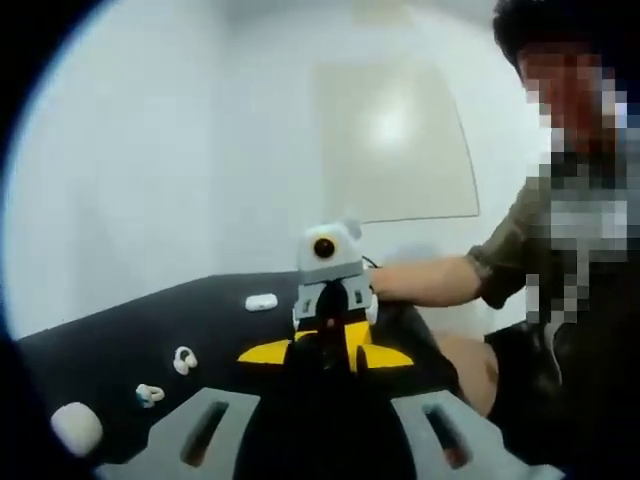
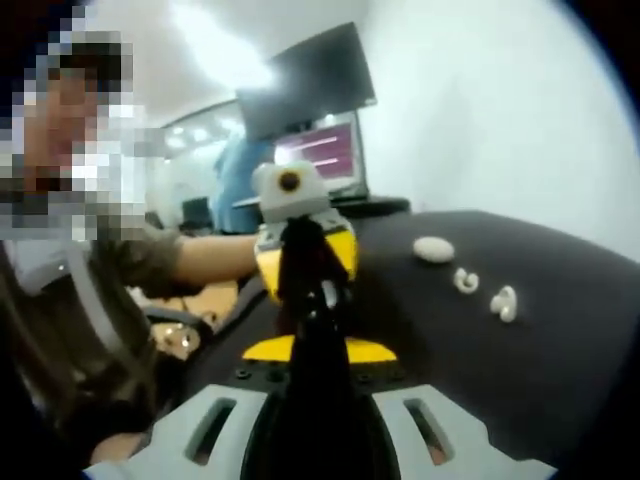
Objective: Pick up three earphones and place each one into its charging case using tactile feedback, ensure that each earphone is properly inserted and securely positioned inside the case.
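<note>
Both grippers' fingers (image 1: 205, 430) look spread, facing tip to tip above black table (image 1: 120, 340); earbuds (image 1: 184, 360) lie aside, apparently near its edge.

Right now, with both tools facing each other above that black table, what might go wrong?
1. The two small white earphones look tiny beside the left tool, so a pinch might flick one away.
2. The tools point at each other; the right tool could bump the left.
3. The white case sits near the table edge and might get knocked off.
</note>
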`<state>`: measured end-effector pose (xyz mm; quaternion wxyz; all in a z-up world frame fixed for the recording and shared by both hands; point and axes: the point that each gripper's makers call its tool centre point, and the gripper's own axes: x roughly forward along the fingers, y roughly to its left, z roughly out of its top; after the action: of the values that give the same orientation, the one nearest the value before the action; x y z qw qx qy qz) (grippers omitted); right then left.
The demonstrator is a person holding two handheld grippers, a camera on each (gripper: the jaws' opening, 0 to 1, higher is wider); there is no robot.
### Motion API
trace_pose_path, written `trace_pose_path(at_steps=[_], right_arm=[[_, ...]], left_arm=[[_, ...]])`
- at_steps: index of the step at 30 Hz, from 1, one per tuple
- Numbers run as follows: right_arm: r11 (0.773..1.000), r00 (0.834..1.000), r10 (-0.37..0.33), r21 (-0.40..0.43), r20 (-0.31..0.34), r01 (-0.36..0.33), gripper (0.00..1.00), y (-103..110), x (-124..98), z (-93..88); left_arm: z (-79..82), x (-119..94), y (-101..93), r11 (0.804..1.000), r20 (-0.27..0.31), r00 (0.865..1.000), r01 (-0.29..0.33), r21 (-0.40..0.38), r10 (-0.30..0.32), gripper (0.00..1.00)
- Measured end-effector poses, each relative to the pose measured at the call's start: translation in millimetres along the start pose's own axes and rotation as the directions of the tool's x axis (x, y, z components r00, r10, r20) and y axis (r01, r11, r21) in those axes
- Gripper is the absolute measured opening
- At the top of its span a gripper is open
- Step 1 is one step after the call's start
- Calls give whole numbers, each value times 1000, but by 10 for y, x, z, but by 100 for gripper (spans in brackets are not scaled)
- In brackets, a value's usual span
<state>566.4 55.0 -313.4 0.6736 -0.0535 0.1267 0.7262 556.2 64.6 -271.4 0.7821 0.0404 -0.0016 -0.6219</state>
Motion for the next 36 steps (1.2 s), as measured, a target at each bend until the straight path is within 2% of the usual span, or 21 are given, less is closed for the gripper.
trace_pose_path(at_steps=[1,4,7,8,9,11,16,18,21,36], right_arm=[[999,1000,27,-18,12,-26,18,26,8,16],[999,1000,26,-29,14,-26,18,29,4,2],[999,1000,24,-39,14,-24,18,26,11,-5],[999,1000,24,-42,15,-23,18,23,14,-6],[999,1000,24,-43,15,-23,18,22,18,-4],[999,1000,23,-48,15,-23,18,22,25,-1],[998,1000,23,-52,15,-22,18,10,58,9],[999,1000,24,-48,15,-23,18,11,73,15],[999,1000,27,-38,14,-26,18,8,90,29],[999,999,30,-14,11,-30,18,39,109,49]], left_arm=[[-3,2,4,1000,-1,1000,0,-3,0,16],[-18,-15,85,999,-9,999,-40,-14,40,22],[42,-64,179,995,28,997,-68,-73,70,25],[23,-65,192,994,18,997,-71,-79,73,25],[-37,-56,193,994,-18,997,-79,-82,77,26],[-119,-11,131,995,-61,997,-53,-82,48,27],[-237,51,99,996,-121,992,-40,-80,30,29],[-279,63,85,997,-143,989,-40,-63,31,28],[-324,73,106,998,-170,984,-57,17,59,27],[-259,69,51,985,-142,987,-57,165,81,26]])
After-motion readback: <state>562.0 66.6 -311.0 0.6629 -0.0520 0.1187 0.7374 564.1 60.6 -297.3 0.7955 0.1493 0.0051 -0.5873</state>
